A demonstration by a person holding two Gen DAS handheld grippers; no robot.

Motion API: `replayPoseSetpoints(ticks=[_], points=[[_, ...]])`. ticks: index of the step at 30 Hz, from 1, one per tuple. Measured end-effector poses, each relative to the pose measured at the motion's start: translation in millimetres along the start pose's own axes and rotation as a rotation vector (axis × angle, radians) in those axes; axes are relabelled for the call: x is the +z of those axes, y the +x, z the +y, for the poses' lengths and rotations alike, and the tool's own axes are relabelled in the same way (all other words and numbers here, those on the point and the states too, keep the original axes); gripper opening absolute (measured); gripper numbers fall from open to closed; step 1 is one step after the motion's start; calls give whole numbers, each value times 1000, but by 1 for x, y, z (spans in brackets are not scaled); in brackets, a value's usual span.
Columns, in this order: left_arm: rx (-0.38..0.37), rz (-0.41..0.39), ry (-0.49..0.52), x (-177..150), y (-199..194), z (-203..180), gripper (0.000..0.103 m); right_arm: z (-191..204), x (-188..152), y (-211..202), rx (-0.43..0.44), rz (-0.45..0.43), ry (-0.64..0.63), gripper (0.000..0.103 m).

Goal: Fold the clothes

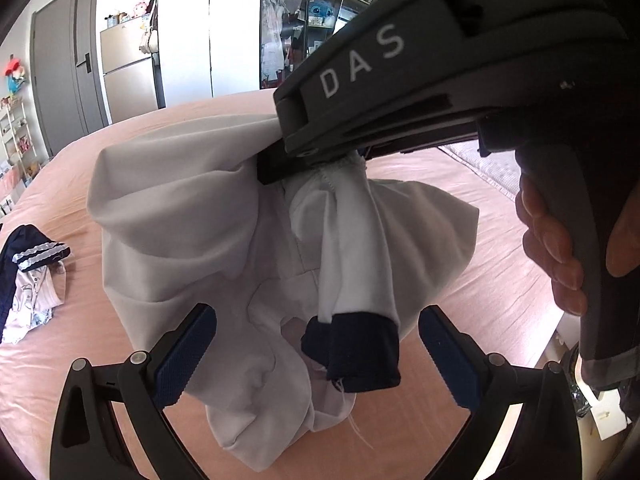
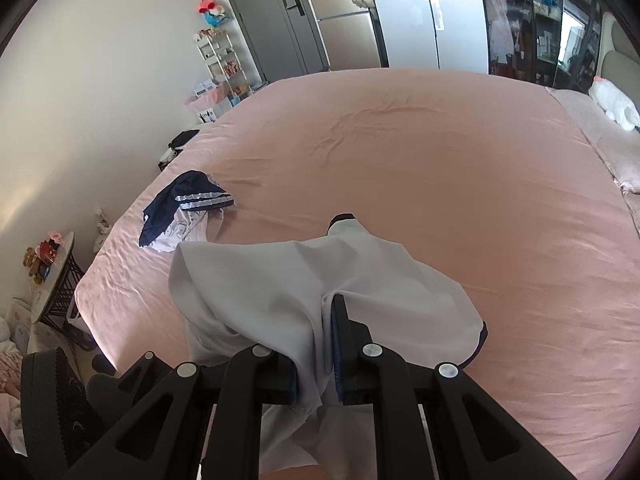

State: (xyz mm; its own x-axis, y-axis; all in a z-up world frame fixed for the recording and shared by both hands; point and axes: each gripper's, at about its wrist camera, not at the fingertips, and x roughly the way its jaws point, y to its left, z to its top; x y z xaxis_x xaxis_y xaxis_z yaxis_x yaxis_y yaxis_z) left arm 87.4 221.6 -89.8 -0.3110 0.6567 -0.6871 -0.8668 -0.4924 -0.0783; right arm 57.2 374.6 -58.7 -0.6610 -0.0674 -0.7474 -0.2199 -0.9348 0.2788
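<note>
The white shirt (image 1: 176, 216) hangs in a bunch over the pink bed (image 2: 440, 152). Its low end rests on the sheet. One sleeve hangs down, and it ends in a dark blue cuff (image 1: 354, 350).

The right gripper (image 2: 331, 354) has its two fingers squeezed tight on a fold of the shirt. The cloth spills out on both sides of them. In the left wrist view this same gripper (image 1: 288, 160) comes in from above the shirt and pinches it near a stitched edge. A hand (image 1: 554, 248) is wrapped round its grey handle.

The left gripper (image 1: 318, 354) is wide apart. Its blue pads (image 1: 182, 358) sit one on each side of the blue cuff, near it, and I cannot tell if either pad touches the cloth. It holds nothing.

Next to the shirt, toward the wall, a small pile of clothes (image 2: 184, 212) lies on the bed. It is dark blue with white stripes, with a pale printed piece under it.

Past the bed stand a grey door (image 2: 260, 12) and a silver fridge (image 2: 348, 24). A white soft toy (image 2: 612, 104) sits at the bed's far corner.
</note>
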Motion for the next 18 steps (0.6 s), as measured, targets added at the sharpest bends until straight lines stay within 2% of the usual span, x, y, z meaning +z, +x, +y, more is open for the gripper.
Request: replayPoseSetpoints(ticks=[4,7,9,10,11,12,13,15,17,18], points=[[-64,-13,-70,5,2,8,101,-9,-2,-1,66,-9,70,11],[-96,-8,-95,4,7,13,89,-16,-5,-2,100,-16,117,11],[-103,5,-97,3,12,15,65,-19,-6,-3,123,-20,148,12],[-93,7,-90,3,14,15,59,-20,-6,-4,126,-23,155,12],[-82,8,-81,3,15,16,46,-20,-6,-5,127,-26,160,12],[-71,8,-72,3,16,16,38,-20,-6,-6,128,-30,164,12],[-63,6,-67,3,16,17,35,-20,-6,-7,135,-31,170,12],[-45,6,-71,4,17,19,18,-21,-7,-7,155,-31,184,13],[-23,9,-76,5,18,23,10,-21,-9,-5,160,-32,193,13],[-18,9,-75,5,18,25,10,-21,-10,-5,163,-33,199,13]])
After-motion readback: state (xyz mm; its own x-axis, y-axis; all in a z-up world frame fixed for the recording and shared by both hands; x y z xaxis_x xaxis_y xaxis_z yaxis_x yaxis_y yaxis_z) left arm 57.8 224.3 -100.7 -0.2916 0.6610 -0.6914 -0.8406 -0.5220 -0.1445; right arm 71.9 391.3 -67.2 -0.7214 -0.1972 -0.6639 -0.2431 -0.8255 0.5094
